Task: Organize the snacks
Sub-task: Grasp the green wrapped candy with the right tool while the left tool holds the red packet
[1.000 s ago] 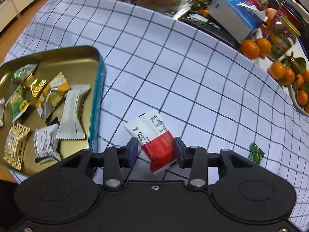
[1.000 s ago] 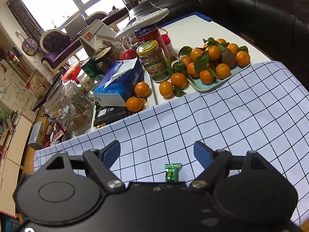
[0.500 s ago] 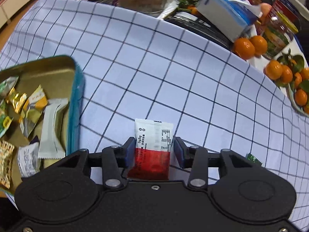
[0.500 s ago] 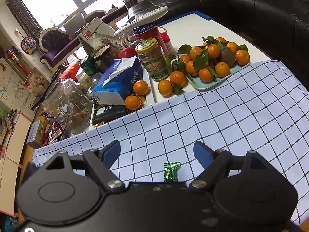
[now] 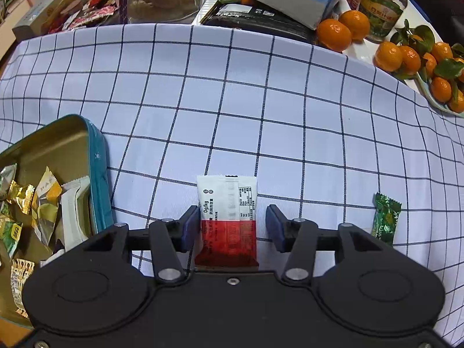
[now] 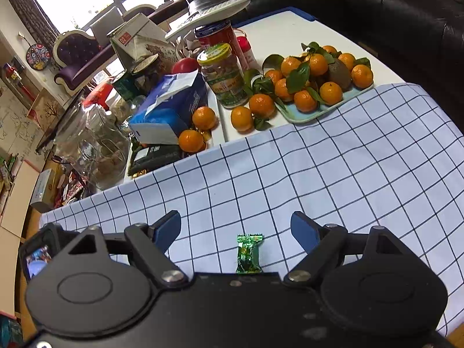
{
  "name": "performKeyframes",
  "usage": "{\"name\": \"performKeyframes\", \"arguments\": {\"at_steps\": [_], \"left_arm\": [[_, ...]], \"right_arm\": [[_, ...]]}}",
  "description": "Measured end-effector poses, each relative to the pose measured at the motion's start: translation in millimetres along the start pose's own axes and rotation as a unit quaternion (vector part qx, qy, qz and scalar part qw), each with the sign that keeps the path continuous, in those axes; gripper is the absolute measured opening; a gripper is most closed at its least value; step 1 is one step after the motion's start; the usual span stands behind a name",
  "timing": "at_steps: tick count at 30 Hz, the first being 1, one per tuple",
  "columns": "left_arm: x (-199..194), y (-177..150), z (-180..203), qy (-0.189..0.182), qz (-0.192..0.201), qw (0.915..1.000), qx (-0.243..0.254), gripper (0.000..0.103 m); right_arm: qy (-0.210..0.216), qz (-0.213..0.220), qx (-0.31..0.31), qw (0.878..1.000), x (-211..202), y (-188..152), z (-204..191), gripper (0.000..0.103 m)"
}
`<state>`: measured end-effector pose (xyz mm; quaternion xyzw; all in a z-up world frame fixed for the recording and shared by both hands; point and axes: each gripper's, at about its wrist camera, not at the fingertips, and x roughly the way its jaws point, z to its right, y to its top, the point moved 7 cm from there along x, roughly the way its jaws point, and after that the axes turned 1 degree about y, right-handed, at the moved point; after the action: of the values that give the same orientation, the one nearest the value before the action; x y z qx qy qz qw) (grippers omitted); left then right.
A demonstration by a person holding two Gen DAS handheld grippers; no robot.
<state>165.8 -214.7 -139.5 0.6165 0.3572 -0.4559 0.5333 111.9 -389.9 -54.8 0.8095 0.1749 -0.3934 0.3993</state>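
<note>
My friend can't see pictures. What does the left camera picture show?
The left hand-held gripper is opening around a red-and-white snack packet lying on a checked tablecloth. A tin of snacks sits left; a green candy lies right.

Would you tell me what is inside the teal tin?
The teal tin holds wrapped snacks: a white bar and yellow, gold and green packets. The left claw's body covers its near end.

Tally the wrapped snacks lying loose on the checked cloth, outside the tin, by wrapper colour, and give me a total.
red-and-white packet: 1
green candy: 1
Total: 2
</note>
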Motion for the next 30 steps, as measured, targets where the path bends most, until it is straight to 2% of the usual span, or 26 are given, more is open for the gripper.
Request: {"name": "performKeyframes", "arguments": {"at_steps": [7, 10, 15, 19, 21, 23, 27, 30], "left_arm": [[-2.1, -3.9, 3.1, 0.009, 0.014, 0.9997, 0.019, 0.059], [-1.2, -3.5, -0.5, 0.001, 0.008, 1.0000, 0.002, 0.059], [0.4, -0.8, -0.5, -0.005, -0.007, 0.9999, 0.007, 0.059], [-0.6, -2.7, -0.8, -0.009, -0.014, 0.9998, -0.006, 0.055], [-1.9, -3.2, -1.0, -0.007, -0.016, 0.9998, -0.005, 0.047], [-2.7, -4.0, -1.6, -0.019, -0.021, 0.9996, -0.006, 0.044], [-3.8, -5.5, -5.5, -0.043, -0.035, 0.9981, -0.025, 0.043], [-5.8, -6.0, -7.3, -0.049, -0.036, 0.9977, -0.031, 0.043]], "right_arm": [[-0.024, -0.030, 0.002, 0.999, 16.2, -10.6, 13.0, 0.087], [-0.038, -0.046, 0.004, 0.998, 25.5, -15.5, 20.4, 0.086], [-0.051, -0.048, 0.012, 0.998, 35.8, -16.8, 24.9, 0.080], [-0.054, -0.044, 0.005, 0.998, 44.7, -16.2, 18.3, 0.080], [-0.054, -0.047, -0.002, 0.997, 50.8, -18.0, 12.0, 0.079], [-0.056, -0.058, -0.017, 0.997, 58.6, -23.1, 5.4, 0.076], [-0.075, -0.079, -0.054, 0.993, 75.4, -36.6, -2.5, 0.060], [-0.083, -0.099, -0.056, 0.990, 84.4, -45.8, -1.6, 0.053]]}}
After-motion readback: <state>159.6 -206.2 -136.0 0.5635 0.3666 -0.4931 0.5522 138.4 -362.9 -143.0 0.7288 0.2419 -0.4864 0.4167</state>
